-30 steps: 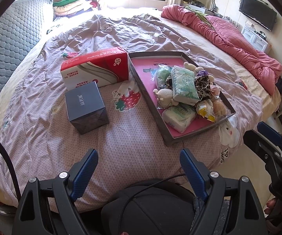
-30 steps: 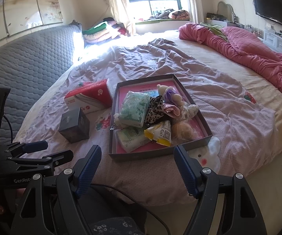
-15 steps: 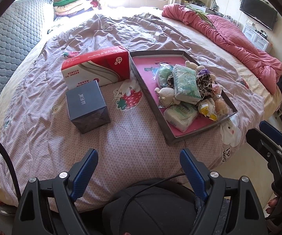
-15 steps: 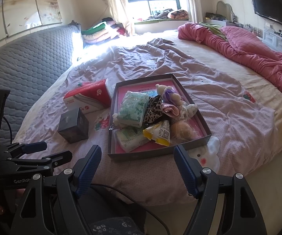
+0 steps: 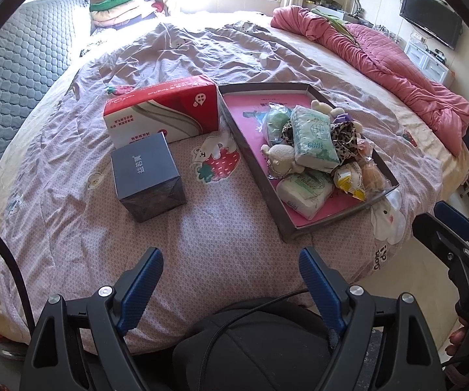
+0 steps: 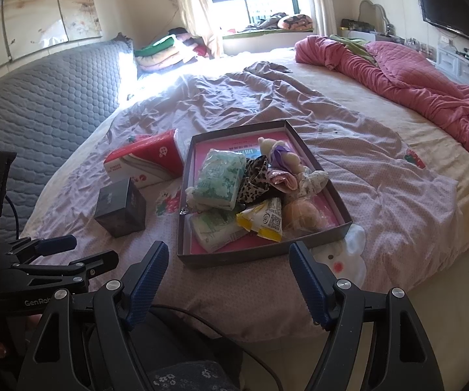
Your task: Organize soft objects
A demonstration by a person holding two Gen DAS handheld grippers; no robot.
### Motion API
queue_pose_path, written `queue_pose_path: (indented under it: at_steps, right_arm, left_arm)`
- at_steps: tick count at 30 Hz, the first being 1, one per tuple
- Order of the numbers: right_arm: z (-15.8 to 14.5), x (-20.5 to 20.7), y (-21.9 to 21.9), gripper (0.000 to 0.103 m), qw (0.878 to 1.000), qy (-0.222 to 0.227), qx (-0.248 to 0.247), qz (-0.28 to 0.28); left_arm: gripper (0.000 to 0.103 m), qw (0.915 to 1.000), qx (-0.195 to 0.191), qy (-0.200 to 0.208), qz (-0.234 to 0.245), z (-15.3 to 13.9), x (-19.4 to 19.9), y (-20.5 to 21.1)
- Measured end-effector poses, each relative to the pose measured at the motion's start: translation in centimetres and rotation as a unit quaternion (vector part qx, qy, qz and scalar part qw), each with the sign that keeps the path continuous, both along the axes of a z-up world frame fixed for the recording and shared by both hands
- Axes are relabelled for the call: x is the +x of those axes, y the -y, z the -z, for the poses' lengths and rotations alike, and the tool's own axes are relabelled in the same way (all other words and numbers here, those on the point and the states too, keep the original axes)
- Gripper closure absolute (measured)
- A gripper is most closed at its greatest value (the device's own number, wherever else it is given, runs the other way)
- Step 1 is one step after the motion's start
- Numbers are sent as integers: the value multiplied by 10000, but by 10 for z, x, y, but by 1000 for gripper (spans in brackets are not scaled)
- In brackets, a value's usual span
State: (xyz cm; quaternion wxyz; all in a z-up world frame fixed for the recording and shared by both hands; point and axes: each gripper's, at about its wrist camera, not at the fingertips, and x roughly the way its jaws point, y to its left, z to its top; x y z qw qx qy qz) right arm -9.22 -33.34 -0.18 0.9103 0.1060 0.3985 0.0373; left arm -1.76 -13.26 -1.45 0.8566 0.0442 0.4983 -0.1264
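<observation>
While both claws hang over the near edge of the bed, the count runs so:
Tray: one point(image 5: 254, 150), shallow, grey-walled, pink inside, lying on the lilac bedspread point(image 5: 218, 238).
Soft things in the tray: two tissue packs point(image 5: 314, 140) point(image 5: 304, 192), one yellow packet point(image 5: 348, 179), one leopard-print scrunchie point(image 5: 345, 138), a few small plush toys heaped together.
Boxes: two, left of the tray; one red tissue box point(image 5: 163, 110), one dark cube box point(image 5: 146, 176) touching it.
Left claw: point(image 5: 231, 280) jaws wide apart, gripping nothing, well short of the tray.
Right claw: point(image 6: 228, 280) jaws apart, empty, just before the tray's near wall.
</observation>
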Motion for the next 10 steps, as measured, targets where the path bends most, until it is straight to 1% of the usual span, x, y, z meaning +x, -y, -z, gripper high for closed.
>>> queue_pose_path:
  at_steps: [6,10]
  right_arm:
    - [3,2,-1,25,10000,-27,-4,-4]
    - [8,4,0,25,10000,-55,13,-11]
  left_arm:
    - [18,10000,-16,4,-38,4,2,-3]
    - [18,9995,-262,-18,-196,6,5,-21]
